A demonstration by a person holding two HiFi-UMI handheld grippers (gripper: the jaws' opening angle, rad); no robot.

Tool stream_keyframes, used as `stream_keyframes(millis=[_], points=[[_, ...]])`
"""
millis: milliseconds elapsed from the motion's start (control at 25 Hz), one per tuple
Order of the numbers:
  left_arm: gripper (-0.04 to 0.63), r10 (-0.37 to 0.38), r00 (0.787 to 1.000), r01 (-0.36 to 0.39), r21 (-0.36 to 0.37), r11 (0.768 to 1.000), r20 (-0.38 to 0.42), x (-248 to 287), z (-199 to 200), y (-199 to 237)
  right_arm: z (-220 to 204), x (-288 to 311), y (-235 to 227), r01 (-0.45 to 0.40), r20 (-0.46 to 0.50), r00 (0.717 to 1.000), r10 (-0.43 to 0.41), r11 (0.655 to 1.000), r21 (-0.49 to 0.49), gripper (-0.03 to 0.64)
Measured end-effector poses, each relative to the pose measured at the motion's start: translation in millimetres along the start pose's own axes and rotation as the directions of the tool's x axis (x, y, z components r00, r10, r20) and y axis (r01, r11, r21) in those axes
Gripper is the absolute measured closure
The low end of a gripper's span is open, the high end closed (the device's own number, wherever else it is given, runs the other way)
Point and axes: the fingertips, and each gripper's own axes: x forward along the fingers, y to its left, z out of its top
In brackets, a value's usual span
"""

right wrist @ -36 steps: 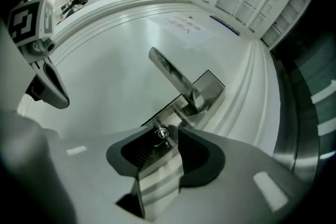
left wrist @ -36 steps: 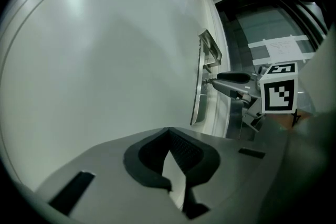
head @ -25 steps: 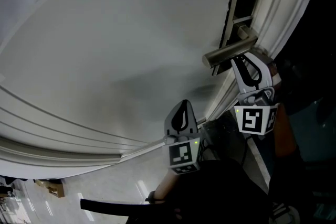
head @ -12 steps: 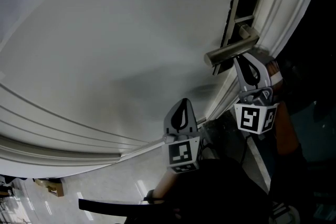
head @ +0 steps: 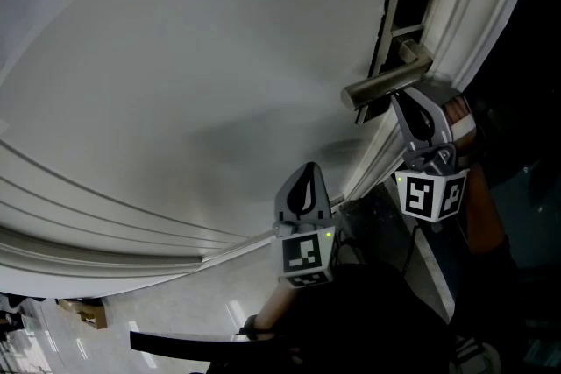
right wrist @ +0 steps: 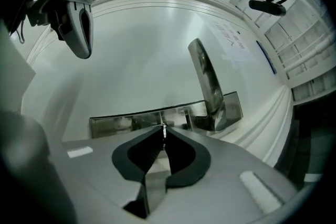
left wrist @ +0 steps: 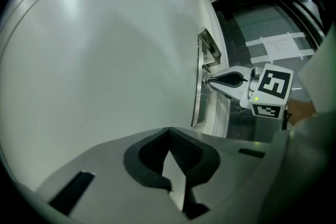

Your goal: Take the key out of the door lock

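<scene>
R gripper (right wrist: 164,138), lower centre of its view, is closing jaws onto the thin key (right wrist: 164,129) sticking from the lock plate (right wrist: 118,124), so it's the grip step w/ a straight, untwisted pull probably coming next, while L gripper (head: 302,175) is idling pressed together, empty.

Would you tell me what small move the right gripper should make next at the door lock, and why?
I would probably draw the right gripper straight back from the lock plate once its grip is firm. Its jaws are closing, the thin key stands edge-on between their tips, and the tips sit right at the plate beside the door handle.
</scene>
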Motion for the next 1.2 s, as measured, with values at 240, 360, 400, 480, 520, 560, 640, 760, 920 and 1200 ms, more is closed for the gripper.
stream_keyframes(millis=[240, 360, 400, 480, 520, 560, 640, 760, 920, 1200], points=[[0.595, -0.006, 1.0, 0.006, 0.001, 1.0, -0.007, 0.1, -1.0, -1.1, -0.1, -0.3, 1.1, -0.01, -0.001, 1.0, 0.01, 0.997, -0.077, 0.597], [0.595, -0.012, 1.0, 0.012, -0.003, 1.0, -0.016, 0.4, -2.1, -1.9, 0.1, -0.8, 1.6, -0.017, 0.001, 1.0, 0.017, 0.995, -0.102, 0.597], [0.595, -0.015, 1.0, 0.015, -0.004, 1.0, -0.021, 0.7, -2.8, -2.4, 0.1, -1.0, 1.6, -0.02, 0.001, 1.0, 0.02, 0.994, -0.104, 0.598], [0.595, -0.02, 0.999, 0.019, -0.004, 1.0, -0.028, 1.4, -3.7, -3.0, 0.1, -1.2, 1.5, -0.025, 0.0, 1.0, 0.026, 0.994, -0.105, 0.598], [0.595, -0.02, 0.999, 0.02, -0.004, 1.0, -0.029, 1.7, -3.8, -3.0, 0.0, -1.1, 1.5, -0.027, -0.001, 1.0, 0.027, 0.994, -0.104, 0.598], [0.595, -0.02, 0.999, 0.02, -0.005, 1.0, -0.029, 2.1, -3.6, -3.0, -0.1, -1.0, 1.5, -0.029, -0.002, 1.0, 0.029, 0.994, -0.102, 0.6], [0.595, -0.021, 0.999, 0.021, -0.007, 1.0, -0.027, 3.0, -2.7, -3.3, -0.4, -1.0, 1.4, -0.033, -0.003, 0.999, 0.033, 0.994, -0.102, 0.6], [0.595, -0.024, 0.999, 0.024, -0.011, 1.0, -0.026, 3.7, -2.3, -4.6, -0.5, -1.4, 1.4, -0.04, -0.004, 0.999, 0.04, 0.993, -0.109, 0.6], [0.595, -0.027, 0.999, 0.027, -0.013, 1.0, -0.027, 4.2, -2.8, -6.4, -0.5, -1.3, 1.2, -0.048, -0.006, 0.999, 0.048, 0.992, -0.116, 0.601], [0.595, -0.022, 0.999, 0.021, -0.021, 1.0, -0.026, 2.8, -4.8, -6.3, -1.4, -2.0, 1.7, -0.056, -0.01, 0.998, 0.055, 0.989, -0.134, 0.601]])
